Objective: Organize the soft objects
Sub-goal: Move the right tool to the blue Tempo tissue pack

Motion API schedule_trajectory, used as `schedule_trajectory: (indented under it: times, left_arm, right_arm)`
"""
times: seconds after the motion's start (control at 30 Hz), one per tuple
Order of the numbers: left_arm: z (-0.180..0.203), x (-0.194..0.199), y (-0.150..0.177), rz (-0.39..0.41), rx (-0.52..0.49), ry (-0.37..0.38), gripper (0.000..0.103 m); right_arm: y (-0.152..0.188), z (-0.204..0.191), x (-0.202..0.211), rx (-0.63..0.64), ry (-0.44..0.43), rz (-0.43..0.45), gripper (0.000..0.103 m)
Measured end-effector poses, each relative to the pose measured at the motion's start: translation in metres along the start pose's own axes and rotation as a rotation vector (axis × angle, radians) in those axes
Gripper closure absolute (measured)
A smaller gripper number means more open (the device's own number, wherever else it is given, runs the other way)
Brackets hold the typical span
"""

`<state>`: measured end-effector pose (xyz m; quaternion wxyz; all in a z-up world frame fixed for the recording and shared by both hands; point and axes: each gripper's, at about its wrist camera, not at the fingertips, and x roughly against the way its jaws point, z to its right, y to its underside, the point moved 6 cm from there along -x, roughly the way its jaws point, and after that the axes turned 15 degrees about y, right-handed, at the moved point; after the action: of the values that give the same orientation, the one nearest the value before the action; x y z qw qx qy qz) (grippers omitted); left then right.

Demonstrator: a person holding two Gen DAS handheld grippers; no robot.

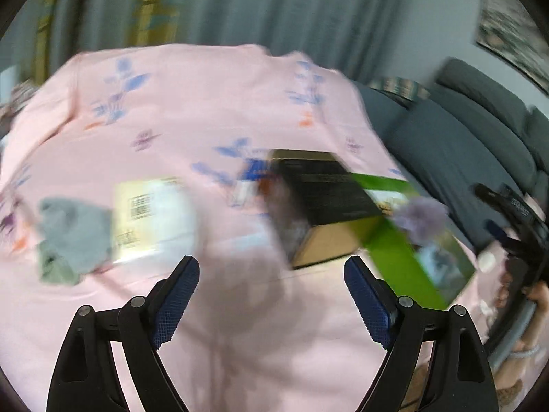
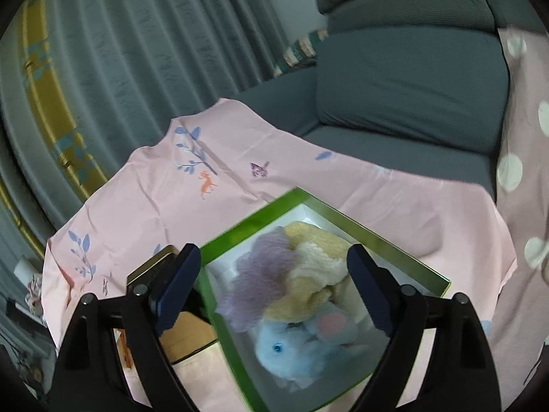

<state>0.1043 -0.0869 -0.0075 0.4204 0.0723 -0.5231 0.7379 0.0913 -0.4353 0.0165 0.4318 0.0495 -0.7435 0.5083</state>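
A green box (image 2: 384, 240) stands on the pink cloth (image 2: 192, 206). Inside it lie a blue plush toy (image 2: 291, 353), a purple fluffy piece (image 2: 260, 274) and a yellow-cream soft toy (image 2: 315, 274). My right gripper (image 2: 274, 292) is open and empty above the box. In the blurred left wrist view my left gripper (image 1: 271, 295) is open and empty over the cloth (image 1: 206, 110). Ahead lie a grey-green cloth (image 1: 72, 237), a white packet (image 1: 151, 219), a black and tan box (image 1: 326, 206) and the green box (image 1: 405, 261).
A grey sofa (image 2: 411, 82) stands behind the cloth, with a pink dotted fabric (image 2: 525, 158) at the right. Grey curtains (image 2: 137, 51) hang at the back. The black and tan box (image 2: 185, 336) sits left of the green box. The other gripper (image 1: 514, 219) shows at the right edge.
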Motion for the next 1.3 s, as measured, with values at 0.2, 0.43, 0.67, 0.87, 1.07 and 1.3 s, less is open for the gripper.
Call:
schedule_trajectory:
  times: [0.2,0.43,0.67,0.87,1.07,1.3]
  left_arm:
    - [-0.084,0.039,0.012,0.043,0.126,-0.135,0.016]
    - [-0.157,0.055,0.035,0.081,0.287,-0.154,0.016]
    - [-0.183,0.061,0.046,0.085,0.381,-0.135,0.016]
    - [-0.188,0.070,0.047,0.082,0.361,-0.174,0.016]
    - [-0.196,0.078,0.044,0.096,0.362,-0.167,0.016]
    - [-0.199,0.075,0.044,0.081,0.400,-0.115,0.016]
  right_arm:
    - [0.018,-0.056,0.020,0.128,-0.114,-0.017,0.016]
    - [0.070,-0.167,0.018,0.344,-0.310,-0.218,0.044]
    - [0.100,-0.265,-0.008,0.492,-0.288,-0.412,0.052]
    - [0.121,-0.305,-0.048,0.590,-0.126,-0.509,0.056]
    - [0.128,-0.325,-0.092,0.612,0.036,-0.547,0.070]
    - [0.136,-0.335,-0.121,0.635,0.147,-0.552,0.070]
